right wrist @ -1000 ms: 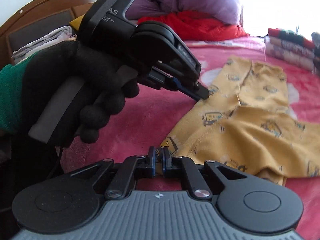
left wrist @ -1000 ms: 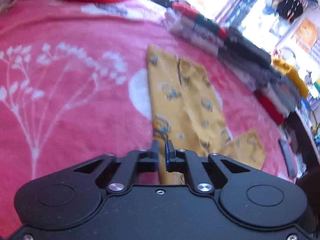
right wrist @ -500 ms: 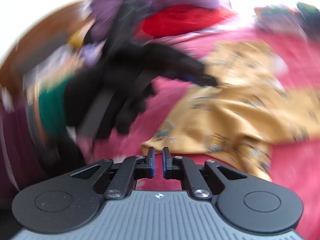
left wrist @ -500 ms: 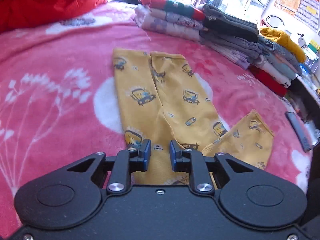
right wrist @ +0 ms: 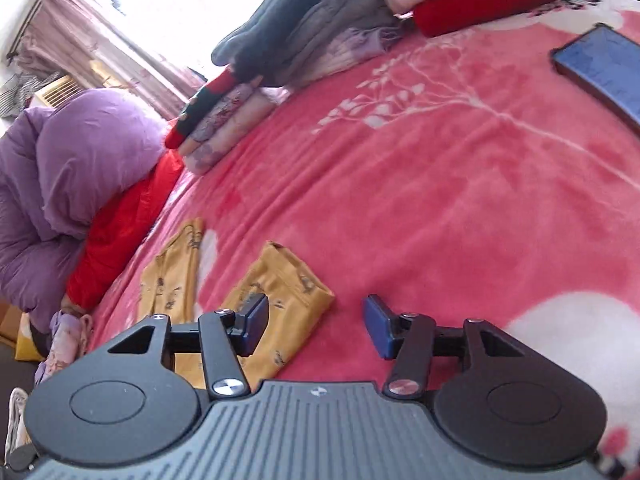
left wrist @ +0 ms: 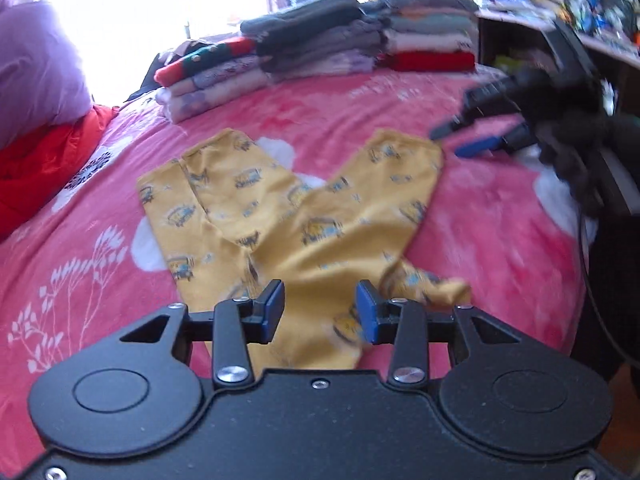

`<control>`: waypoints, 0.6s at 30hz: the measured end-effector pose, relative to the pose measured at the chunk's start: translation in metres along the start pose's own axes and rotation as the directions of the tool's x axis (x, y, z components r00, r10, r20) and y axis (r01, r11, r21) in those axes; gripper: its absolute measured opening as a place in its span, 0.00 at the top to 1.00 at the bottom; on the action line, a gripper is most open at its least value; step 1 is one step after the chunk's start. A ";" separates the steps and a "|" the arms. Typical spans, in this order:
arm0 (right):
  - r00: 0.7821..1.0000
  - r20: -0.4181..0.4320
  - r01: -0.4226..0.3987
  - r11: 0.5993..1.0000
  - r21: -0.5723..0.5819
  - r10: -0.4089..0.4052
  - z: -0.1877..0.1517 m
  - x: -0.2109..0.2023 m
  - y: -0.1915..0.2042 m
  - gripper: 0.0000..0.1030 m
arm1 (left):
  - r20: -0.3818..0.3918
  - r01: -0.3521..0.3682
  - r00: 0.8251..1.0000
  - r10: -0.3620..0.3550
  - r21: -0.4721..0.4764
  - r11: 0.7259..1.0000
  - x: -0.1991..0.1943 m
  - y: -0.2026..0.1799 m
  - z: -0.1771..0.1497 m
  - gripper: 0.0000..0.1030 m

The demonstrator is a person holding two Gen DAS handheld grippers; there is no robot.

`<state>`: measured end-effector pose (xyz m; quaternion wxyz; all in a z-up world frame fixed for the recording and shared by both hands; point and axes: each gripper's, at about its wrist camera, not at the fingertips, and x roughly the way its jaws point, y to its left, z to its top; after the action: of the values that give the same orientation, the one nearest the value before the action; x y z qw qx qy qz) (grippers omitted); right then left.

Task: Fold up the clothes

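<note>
Yellow cotton-like fabric printed with small vehicles: these are the trousers (left wrist: 296, 216), lying flat on the pink blanket (left wrist: 480, 240) at the middle of the bed. In the left wrist view one leg runs up and to the left and the other splays up and to the right, so the garment forms a V, with a small rumpled fold at its near right edge.

Start at the left. Your left gripper (left wrist: 320, 312) hovers over the waist end with its jaws parted and nothing between them. Before folding, judge whether the legs need aligning; a clean fold most likely calls for laying the right leg over the left one. Lower the jaws to pinch both layers at the waistband, not the top layer alone, or the cloth may drag and wrinkle.

Move to the right. Your right gripper (right wrist: 316, 326) is also spread wide and holds nothing. In the left wrist view it sits just beside the cuff of the right leg, angled down toward it, held by a gloved hand (left wrist: 576, 152). In its own view, its left pad overlaps that cuff while its right pad is over bare blanket. Centre the cuff between the pads before closing.

The stack of folded clothes (left wrist: 320, 52) lies well apart at the far edge.
</note>
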<state>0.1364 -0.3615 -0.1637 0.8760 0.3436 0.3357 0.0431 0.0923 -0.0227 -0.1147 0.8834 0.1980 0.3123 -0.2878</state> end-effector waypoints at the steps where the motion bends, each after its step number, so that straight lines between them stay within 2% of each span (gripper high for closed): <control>1: 1.000 0.001 -0.004 1.000 0.000 0.004 0.000 0.003 0.001 0.50 | -0.012 -0.005 1.000 0.005 0.026 1.000 -0.001 -0.005 -0.005 0.63; 3: 1.000 0.002 -0.012 1.000 0.001 0.012 0.001 0.008 0.003 0.73 | -0.032 -0.016 0.999 0.018 0.063 0.998 -0.002 -0.011 -0.015 0.63; 4: 1.000 0.000 -0.018 1.000 0.015 0.018 0.003 0.010 0.002 0.90 | -0.037 -0.019 0.999 0.022 0.067 0.998 -0.001 -0.012 -0.018 0.63; 11: 0.996 0.044 -0.083 0.991 0.101 0.079 0.022 0.011 0.009 0.92 | -0.059 -0.004 0.998 0.007 0.045 0.999 0.002 -0.004 -0.034 0.63; 16: 0.991 0.063 -0.126 0.974 0.186 0.116 0.043 0.006 0.027 0.92 | -0.028 0.028 0.999 -0.027 0.015 1.000 -0.002 0.001 -0.041 0.63; 18: 0.990 0.064 -0.132 0.971 0.201 0.122 0.050 0.007 0.039 0.92 | -0.012 0.032 0.999 -0.032 0.030 0.999 -0.004 0.000 -0.043 0.64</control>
<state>0.1784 -0.3582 -0.1160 0.8399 0.4535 0.2930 0.0555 0.0710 0.0018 -0.1438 0.8738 0.2081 0.3162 -0.3054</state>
